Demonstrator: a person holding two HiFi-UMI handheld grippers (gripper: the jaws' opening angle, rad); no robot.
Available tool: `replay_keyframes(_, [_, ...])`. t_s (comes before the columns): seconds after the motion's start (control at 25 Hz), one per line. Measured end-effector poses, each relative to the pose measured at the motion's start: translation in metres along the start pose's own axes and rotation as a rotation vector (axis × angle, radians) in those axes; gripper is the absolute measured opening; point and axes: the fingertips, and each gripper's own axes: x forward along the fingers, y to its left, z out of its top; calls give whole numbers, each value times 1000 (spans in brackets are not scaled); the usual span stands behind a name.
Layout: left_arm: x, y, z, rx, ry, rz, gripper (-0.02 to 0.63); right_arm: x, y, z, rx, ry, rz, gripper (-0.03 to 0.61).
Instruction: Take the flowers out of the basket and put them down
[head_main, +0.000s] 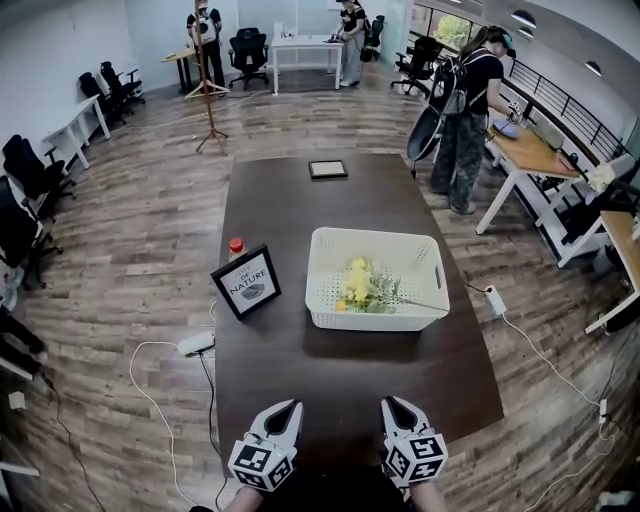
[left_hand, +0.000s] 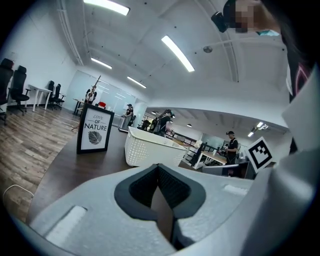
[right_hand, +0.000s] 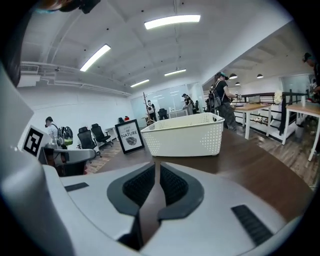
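White left gripper (head_main: 290, 408): mine, closest to me, low on the left. Its jaws are pressed together and nothing is in them.
My right gripper (head_main: 393, 403): just beside the left one, on the right. Its jaws are a thin crack apart and nothing is between them.
Brown table (head_main: 300, 380): dark wood, under both my grippers and reaching far ahead.
Basket (head_main: 375, 322): white with lots of little holes, in the middle of the table, well apart from my jaws.
Flowers (head_main: 362, 287): yellow with green leaves, lying down on the bottom of the basket. One thin stem points to the right.
Sign (head_main: 246, 281): a black frame with the word NATURE on it. It stands left of the basket, near it but not touching.
Bottle (head_main: 236, 246): red cap, peeking out just behind the sign.
Flat black thing (head_main: 328, 169): lies at the far end of the table.
People (head_main: 465, 110): standing by desks, far away on the wood floor.
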Motion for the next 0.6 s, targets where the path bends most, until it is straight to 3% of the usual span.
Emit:
replay_keyframes(0.4, [16,-4,-1,-19,-11,39,9,28,-50,79,-133,-50,38,97])
replay_keyframes(0.6, [15,-1,0,-23,-25,79,9,45,-71,108,-200,-13,64,119])
